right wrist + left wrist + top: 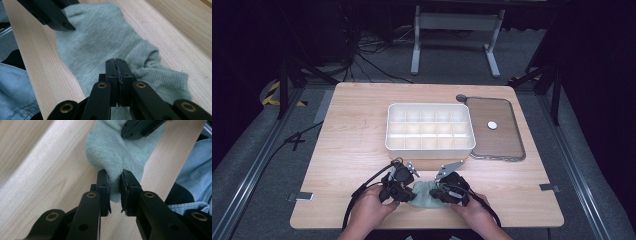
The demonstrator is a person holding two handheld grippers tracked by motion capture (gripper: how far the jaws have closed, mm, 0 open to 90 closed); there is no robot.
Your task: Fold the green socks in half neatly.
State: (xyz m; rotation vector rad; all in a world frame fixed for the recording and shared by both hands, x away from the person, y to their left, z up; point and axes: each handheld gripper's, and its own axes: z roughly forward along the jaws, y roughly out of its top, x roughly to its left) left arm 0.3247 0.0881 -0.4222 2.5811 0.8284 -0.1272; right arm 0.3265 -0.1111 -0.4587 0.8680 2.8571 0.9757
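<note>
Your left gripper's [115, 192] fingers [103, 190] are clamped on a fold of the pale green sock [117, 152], with the knit bunched between the pads. Your right gripper's [116, 75] fingers [111, 75] are pressed tight together, and a thin edge of the sock appears to be pinched between them. The sock lies flat on the table [357, 135] at its near edge, between your two hands [369, 207], well short of the white divided organiser box [430, 127] and the flat tray [497, 135] beside it.

Working from the biggest concern down:

Start with the table edge. The sock sits close to it, so any pull toward yourself risks dragging it off. Lift or pull away from you, toward the box.

Next, the sock as a whole. It is limp and will sag between two grips, so move both hands together and keep a little tension across the fabric. If the aim is folding, I judge that a clean crease depends on raising both ends evenly.

Then the left grip. It holds a thick bunch, which looks secure; don't squeeze further.

Last, the right grip. It seems to catch only a sliver near the ribbed cuff [162, 75]. That is likely the weak point: test it with a small lift, and re-bite deeper if the knit slips.
</note>
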